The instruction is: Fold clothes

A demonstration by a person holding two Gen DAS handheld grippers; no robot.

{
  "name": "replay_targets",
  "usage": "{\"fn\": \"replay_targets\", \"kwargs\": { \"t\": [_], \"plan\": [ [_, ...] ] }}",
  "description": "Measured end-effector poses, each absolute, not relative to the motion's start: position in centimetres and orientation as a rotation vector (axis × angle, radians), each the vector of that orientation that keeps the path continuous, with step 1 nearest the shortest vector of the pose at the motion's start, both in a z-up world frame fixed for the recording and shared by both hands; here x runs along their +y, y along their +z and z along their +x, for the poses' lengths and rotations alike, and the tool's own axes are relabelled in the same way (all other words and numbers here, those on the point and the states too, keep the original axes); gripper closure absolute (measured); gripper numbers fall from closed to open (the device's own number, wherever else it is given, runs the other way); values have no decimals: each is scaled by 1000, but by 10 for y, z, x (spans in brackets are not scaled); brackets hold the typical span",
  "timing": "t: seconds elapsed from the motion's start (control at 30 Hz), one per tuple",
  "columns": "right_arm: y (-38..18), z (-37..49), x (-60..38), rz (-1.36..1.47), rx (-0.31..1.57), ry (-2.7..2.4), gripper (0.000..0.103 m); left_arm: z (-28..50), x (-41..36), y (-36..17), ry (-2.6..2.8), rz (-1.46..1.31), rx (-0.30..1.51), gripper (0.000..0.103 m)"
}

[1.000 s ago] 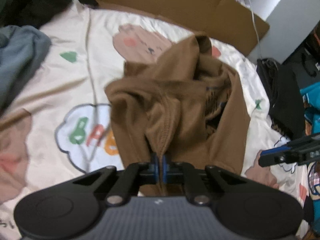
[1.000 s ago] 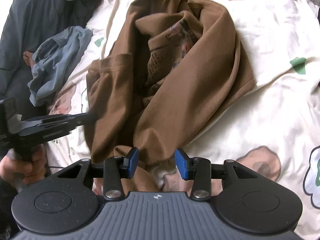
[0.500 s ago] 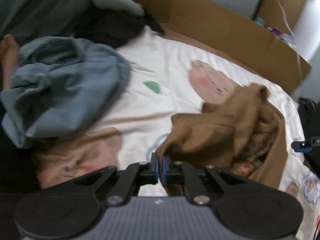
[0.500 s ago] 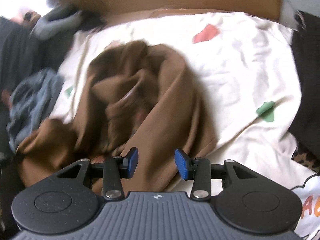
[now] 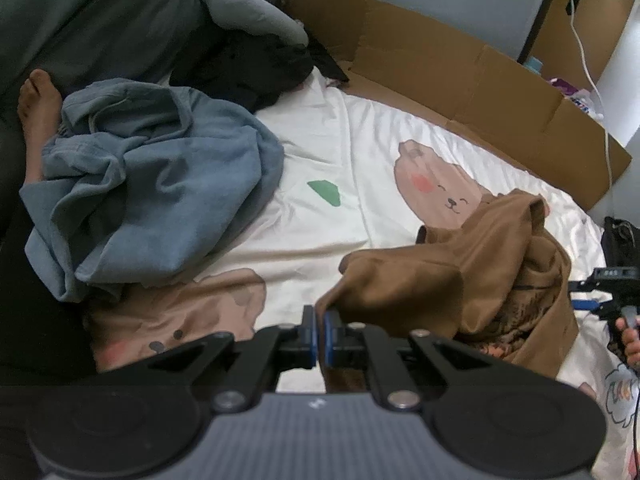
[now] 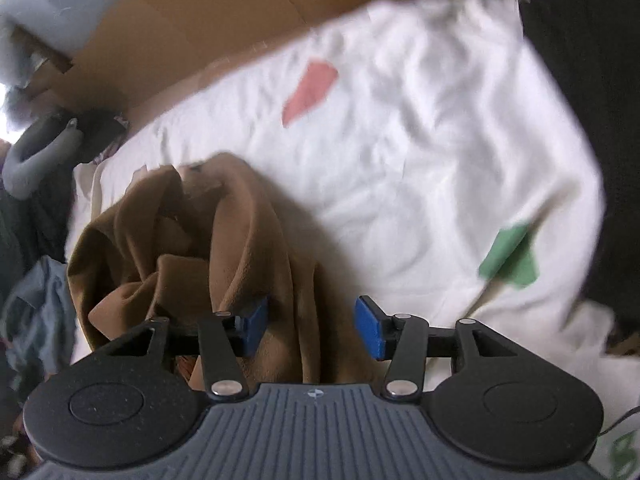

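Left gripper (image 5: 319,330) pinched on brown shirt (image 5: 460,280), bunched lower right of frame. Right gripper (image 6: 311,325) opening over a fold, nothing pressed. Risk: grabbing several layers, twisting the spread.

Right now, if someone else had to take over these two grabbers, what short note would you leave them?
Left gripper: shut on an edge of the brown garment, holding it up off the sheet.
Right gripper: jaws opening, pads not pressing anything; brown cloth lies below and between them, nothing held.
Things: the brown garment is bunched in a heap on the sheet. A blue garment lies crumpled further along the sheet, untouched.
Done: no fold is visible.
Left: get a second hold with the right gripper, spread the brown garment flat, fold it, then the blue garment.
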State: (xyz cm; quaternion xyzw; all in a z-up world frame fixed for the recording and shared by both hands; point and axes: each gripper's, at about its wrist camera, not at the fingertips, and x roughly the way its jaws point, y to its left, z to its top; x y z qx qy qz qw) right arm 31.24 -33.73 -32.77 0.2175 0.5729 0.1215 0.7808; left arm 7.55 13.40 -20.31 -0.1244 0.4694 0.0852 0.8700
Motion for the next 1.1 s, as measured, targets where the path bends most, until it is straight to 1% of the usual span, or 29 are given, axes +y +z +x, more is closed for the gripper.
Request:
{"fn": "replay_targets", "kwargs": {
  "t": [0.07, 0.17, 0.33, 0.47, 0.5, 0.57, 0.67, 0.73, 0.8, 0.87, 0.93, 0.97, 1.1],
  "plan": [
    [-332, 315, -339, 472, 1250, 273, 48, 75, 133, -201, 174, -260, 977, 99],
    [-330, 317, -339, 477, 1216, 324, 47, 72, 135, -200, 175, -276, 980, 99],
    [-334, 318, -337, 587, 1184, 322, 46, 69, 138, -199, 179, -296, 983, 99],
    [-334, 321, -331, 673, 1127, 357, 31, 70, 134, -198, 177, -274, 990, 99],
    [-333, 323, -329, 682, 1115, 363, 29, 70, 133, -198, 177, -270, 992, 99],
    [-333, 326, -322, 663, 1119, 372, 21, 71, 130, -198, 178, -265, 993, 99],
    [-341, 331, -306, 570, 1176, 376, 20, 71, 129, -198, 184, -268, 999, 99],
    [-349, 331, -298, 518, 1204, 377, 21, 72, 128, -198, 188, -268, 1000, 99],
    [-348, 327, -291, 462, 1192, 380, 35, 73, 128, -199, 189, -268, 999, 99],
    [-346, 322, -287, 415, 1204, 381, 76, 75, 127, -199, 190, -269, 998, 99],
    [-344, 320, -288, 391, 1230, 387, 89, 76, 127, -199, 193, -277, 992, 99],
    [-342, 318, -290, 392, 1237, 398, 93, 76, 126, -199, 192, -281, 990, 99],
    [-328, 307, -310, 440, 1208, 425, 95, 78, 129, -197, 194, -292, 985, 99]
  ]
}}
